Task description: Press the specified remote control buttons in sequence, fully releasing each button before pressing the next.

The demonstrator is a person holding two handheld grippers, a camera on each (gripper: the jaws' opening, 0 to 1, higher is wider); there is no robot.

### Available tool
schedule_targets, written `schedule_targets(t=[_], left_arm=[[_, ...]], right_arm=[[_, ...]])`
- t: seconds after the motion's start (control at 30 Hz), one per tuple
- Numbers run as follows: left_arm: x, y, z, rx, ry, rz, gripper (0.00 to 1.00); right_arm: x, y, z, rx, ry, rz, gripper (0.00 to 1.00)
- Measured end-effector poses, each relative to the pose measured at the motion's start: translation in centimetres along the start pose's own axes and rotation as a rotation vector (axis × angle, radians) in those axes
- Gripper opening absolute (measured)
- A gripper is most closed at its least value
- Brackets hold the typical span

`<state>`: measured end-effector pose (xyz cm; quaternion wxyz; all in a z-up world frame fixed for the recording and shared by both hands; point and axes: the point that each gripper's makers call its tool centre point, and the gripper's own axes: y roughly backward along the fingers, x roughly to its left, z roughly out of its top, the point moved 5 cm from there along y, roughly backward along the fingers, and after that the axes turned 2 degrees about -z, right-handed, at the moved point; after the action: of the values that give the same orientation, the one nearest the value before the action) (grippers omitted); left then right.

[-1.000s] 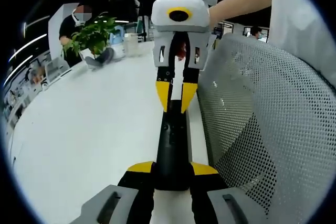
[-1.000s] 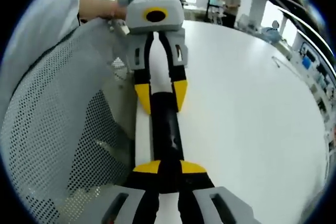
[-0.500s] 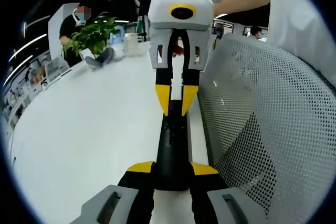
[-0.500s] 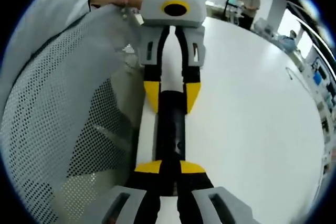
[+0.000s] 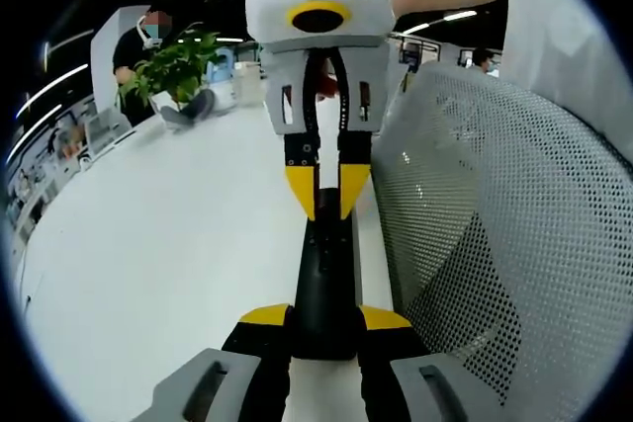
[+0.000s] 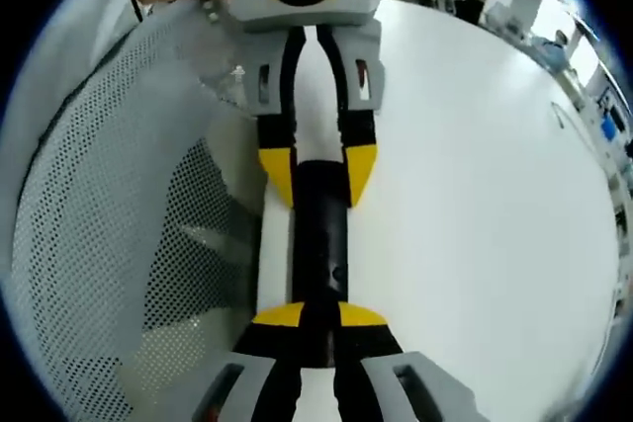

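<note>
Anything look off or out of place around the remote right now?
Nothing damaged or spilled. The black remote lies straight along the white table edge, left gripper shut on its near end. The right gripper reaches its far end; contact unclear. A mesh chair back crowds it.

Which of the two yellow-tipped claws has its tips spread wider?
The left gripper: in the right gripper view its tips stand apart, flanking the end of the black remote. The right gripper has its tips close together over the remote.
</note>
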<state>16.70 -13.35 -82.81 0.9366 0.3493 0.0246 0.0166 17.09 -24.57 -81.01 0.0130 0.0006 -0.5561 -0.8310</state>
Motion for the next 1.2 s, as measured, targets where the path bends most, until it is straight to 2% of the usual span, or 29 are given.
schedule_targets(t=[0.07, 0.13, 0.27, 0.6, 0.97, 1.03, 1.2], left_arm=[[0.0, 0.0, 0.0, 0.000, 0.000, 0.000, 0.25], [0.0, 0.0, 0.0, 0.000, 0.000, 0.000, 0.25], [0.0, 0.0, 0.0, 0.000, 0.000, 0.000, 0.25], [0.0, 0.0, 0.0, -0.001, 0.002, 0.001, 0.25], [0.0, 0.0, 0.0, 0.000, 0.001, 0.001, 0.25], [0.0, 0.0, 0.0, 0.001, 0.001, 0.001, 0.25], [0.1, 0.0, 0.0, 0.000, -0.002, -0.002, 0.25]], right_arm=[[0.1, 0.1, -0.3, -0.075, -0.053, -0.040, 0.07], [0.2, 0.1, -0.6, -0.136, -0.063, -0.061, 0.07], [0.4, 0.1, -1.0, -0.217, -0.103, -0.082, 0.07], [0.2, -0.1, -0.3, -0.229, -0.102, -0.070, 0.06], [0.2, -0.3, 0.8, -0.024, 0.026, -0.032, 0.05], [0.1, -0.3, 0.9, 0.014, 0.092, -0.021, 0.05], [-0.2, -0.6, 1.3, 0.083, 0.071, 0.006, 0.04]])
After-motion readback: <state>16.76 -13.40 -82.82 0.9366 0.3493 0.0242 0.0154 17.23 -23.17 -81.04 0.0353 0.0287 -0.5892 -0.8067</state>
